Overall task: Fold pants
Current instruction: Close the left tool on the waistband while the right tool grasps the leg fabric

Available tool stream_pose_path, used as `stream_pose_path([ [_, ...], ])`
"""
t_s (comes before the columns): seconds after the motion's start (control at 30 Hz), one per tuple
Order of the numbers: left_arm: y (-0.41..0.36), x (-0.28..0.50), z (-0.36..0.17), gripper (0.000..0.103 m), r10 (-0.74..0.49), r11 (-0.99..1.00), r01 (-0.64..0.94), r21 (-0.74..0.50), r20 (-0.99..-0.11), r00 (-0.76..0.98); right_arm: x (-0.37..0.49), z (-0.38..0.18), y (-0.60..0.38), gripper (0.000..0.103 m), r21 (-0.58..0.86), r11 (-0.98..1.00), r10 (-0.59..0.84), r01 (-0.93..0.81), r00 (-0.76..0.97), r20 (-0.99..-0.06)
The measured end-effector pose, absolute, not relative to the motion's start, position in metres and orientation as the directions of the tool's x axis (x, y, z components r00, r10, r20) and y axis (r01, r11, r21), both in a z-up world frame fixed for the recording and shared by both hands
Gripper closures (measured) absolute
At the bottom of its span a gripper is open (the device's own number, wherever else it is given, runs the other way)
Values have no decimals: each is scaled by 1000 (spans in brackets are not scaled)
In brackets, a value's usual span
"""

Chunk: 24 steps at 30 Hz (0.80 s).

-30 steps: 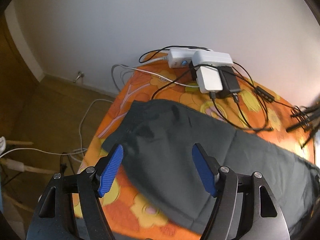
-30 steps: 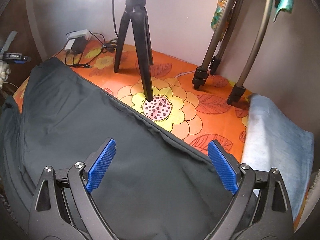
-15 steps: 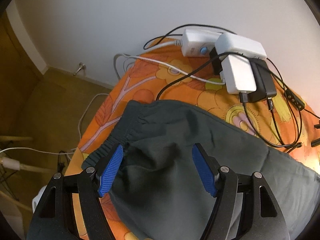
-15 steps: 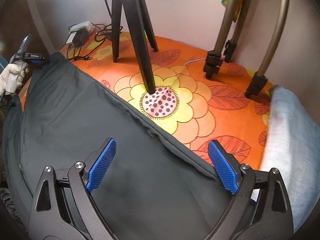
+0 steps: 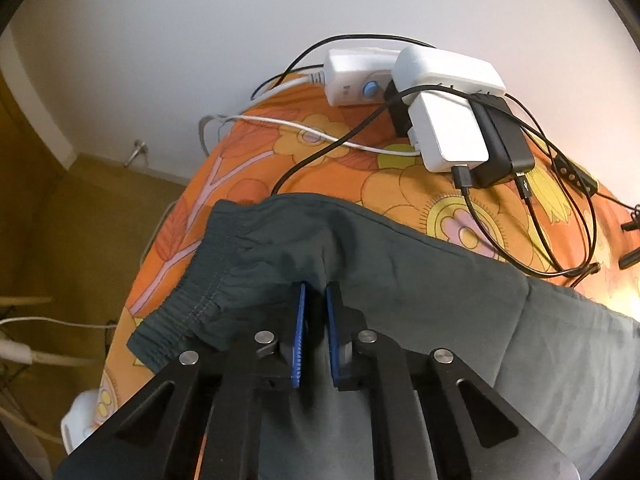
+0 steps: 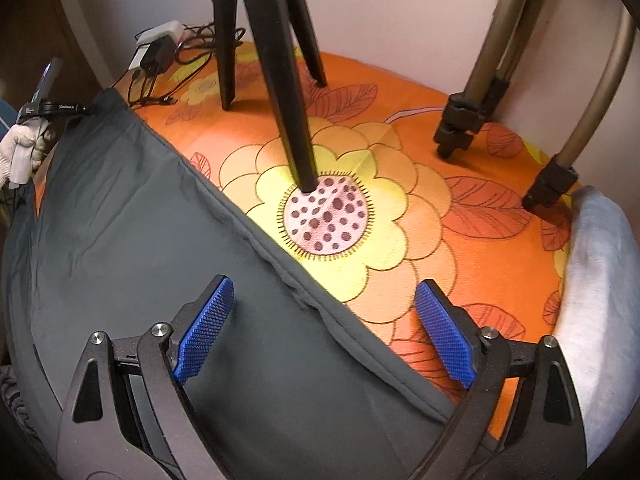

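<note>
Orange flowered cloth [image 6: 404, 92] is lying under the dark pants [image 5: 420, 300]; only the left wrist view is showing the left gripper [image 5: 315, 304] pinching them near the waistband, while the right gripper [image 6: 324, 320] is gaping wide over their edge.

- I see an orange cloth printed with big yellow flowers [image 6: 400, 160] covering the surface.
- A white power strip with a blue button [image 5: 352, 80] sits at its far edge by the wall, with white and black chargers [image 5: 472, 136] plugged in and black cables [image 5: 560, 240] looping off them.
- A black tripod [image 6: 288, 80] stands on the flower's centre.
- Bronze metal stand legs [image 6: 492, 60] rise nearby.
- Folded pale blue fabric [image 6: 600, 300] lies at the right edge.
</note>
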<state>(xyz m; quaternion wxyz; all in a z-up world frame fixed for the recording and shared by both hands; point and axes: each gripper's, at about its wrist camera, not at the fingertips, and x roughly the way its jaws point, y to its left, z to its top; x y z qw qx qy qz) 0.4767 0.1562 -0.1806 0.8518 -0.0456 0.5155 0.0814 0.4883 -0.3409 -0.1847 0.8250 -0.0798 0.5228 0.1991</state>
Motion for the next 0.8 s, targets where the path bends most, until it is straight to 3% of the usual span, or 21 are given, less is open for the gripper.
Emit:
stream_pose_path([
  [0.07, 158, 475, -178, 101, 81, 982, -190, -11, -878, 472, 486, -187, -338, 33, 81, 904, 250, -420, 363, -898],
  [0.13, 162, 473, -174, 101, 72, 981, -193, -26, -873, 483, 482, -186, -335, 54, 62, 899, 241, -433, 371, -897],
  [0.17, 163, 470, -174, 102, 71, 981, -192, -28, -870, 488, 481, -183, -334, 77, 70, 896, 249, -439, 366, -897],
  [0.2, 163, 467, -171, 102, 67, 981, -190, -33, -867, 495, 480, -182, -335, 93, 87, 895, 260, -437, 354, -898],
  [0.8, 176, 414, -128, 103, 8, 983, -153, -103, -806, 592, 383, -98, -318, 99, 83, 871, 338, -484, 469, -816],
])
